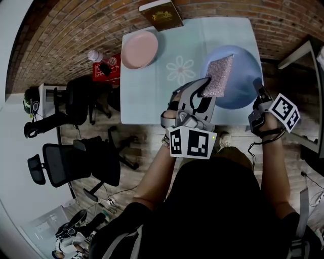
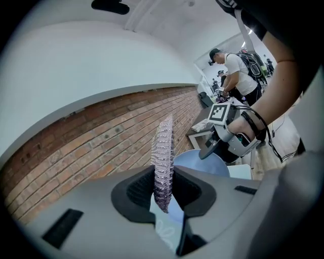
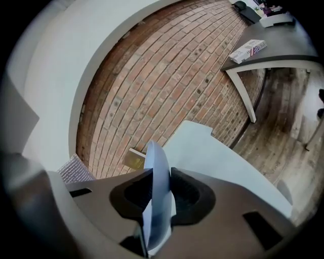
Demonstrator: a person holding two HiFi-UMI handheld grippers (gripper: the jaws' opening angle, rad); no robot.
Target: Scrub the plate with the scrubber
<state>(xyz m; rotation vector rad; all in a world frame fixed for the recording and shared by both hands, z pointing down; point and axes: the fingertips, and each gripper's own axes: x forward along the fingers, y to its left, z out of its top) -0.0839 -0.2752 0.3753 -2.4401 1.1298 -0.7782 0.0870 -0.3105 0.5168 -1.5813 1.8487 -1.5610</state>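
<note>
— What sits furthest left?

— Black office chairs (image 1: 76,162) on the wood floor, then a red box (image 1: 107,68) just beside the table's left edge.

— And on the table (image 1: 152,101) itself?

— A pink plate (image 1: 139,49) at the far left corner and a brown book (image 1: 161,14) at the far edge just beside it. A flower print (image 1: 180,70) marks the middle of the pale cloth.

— The left gripper (image 1: 205,87)?

— Clenched on the scrubber (image 1: 218,76). Its own view shows the glittery pad standing edge-on, pinched between both jaws. In the head view the scrubber lies over the left part of the blue plate (image 1: 238,83), though I can't tell whether it actually touches the plate's face.

— So where is that plate?

— Over the table's right side, near the front edge.

— And the right gripper (image 1: 257,90)?

— Clamped on the plate's right rim. Its own view shows the blue rim edge-on between the jaws, with a pad pressing on each side.
</note>
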